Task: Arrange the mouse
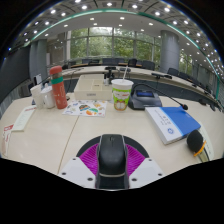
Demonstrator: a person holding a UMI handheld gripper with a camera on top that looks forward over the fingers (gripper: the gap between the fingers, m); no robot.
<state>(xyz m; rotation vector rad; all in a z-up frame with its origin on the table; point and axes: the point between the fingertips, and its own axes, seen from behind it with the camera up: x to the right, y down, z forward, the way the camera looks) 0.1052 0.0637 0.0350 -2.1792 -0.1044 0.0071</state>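
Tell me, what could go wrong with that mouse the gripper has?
The gripper seems to hold the black mouse between its pink pads. The mouse is rounded, so it might slip out. The paper cup stands just ahead on the table; pushing forward could tip it. The book nearby could also get bumped.

Light wooden table point(60, 140) in an open office, crowded toward its far side.

A green paper cup point(121, 94) stands near the middle, with a flat printed sheet point(85, 108) just to its left. Further left, near the far left edge, an orange-red bottle point(58, 88) stands upright beside a pale cup point(43, 96). A white paper point(22, 120) lies at the left edge. Right of the green cup sits a dark device point(144, 98), and closer in, a white and blue book point(173, 122) lies flat. A black mouse point(112, 152) rests at the near edge.
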